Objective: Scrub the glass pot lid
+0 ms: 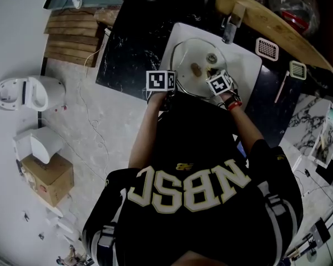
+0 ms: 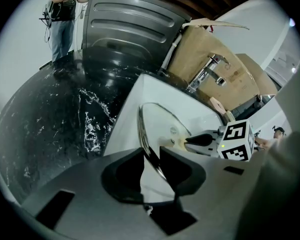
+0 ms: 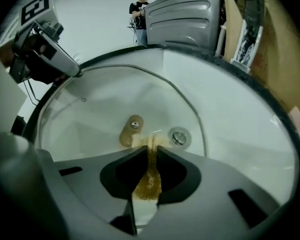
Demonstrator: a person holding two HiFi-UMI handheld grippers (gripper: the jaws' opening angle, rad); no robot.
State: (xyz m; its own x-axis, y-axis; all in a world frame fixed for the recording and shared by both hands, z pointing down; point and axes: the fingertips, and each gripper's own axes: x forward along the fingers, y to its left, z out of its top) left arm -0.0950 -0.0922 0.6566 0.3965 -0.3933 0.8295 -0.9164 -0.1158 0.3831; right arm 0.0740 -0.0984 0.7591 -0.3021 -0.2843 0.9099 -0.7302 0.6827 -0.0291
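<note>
Pale floor filled the left side of the room below you. On it were wooden pallets at the far left, and nearer a white appliance and a cardboard box. Right of the pallets was the black marble counter. The white sink was set into it, with the faucet at the far edge. Beyond the counter stood a grey ribbed tub, and a person stood far away at the left.

The glass pot lid was inside the sink and covered most of the basin. At the middle of the lid there was a brownish oval piece with a screw. Just right of it was a round metal fitting; it was not clear whether it belonged to the lid or to the sink.

You held your left gripper at the near left edge of the lid. Its two fingers were clamped on the metal rim, one on each face of the glass. You held your right gripper over the near right part of the lid, close to the left one but apart from it. Its fingers were closed on a thin brown-yellow scrub pad. The far end of the pad touched the glass just beside the oval piece.
</note>
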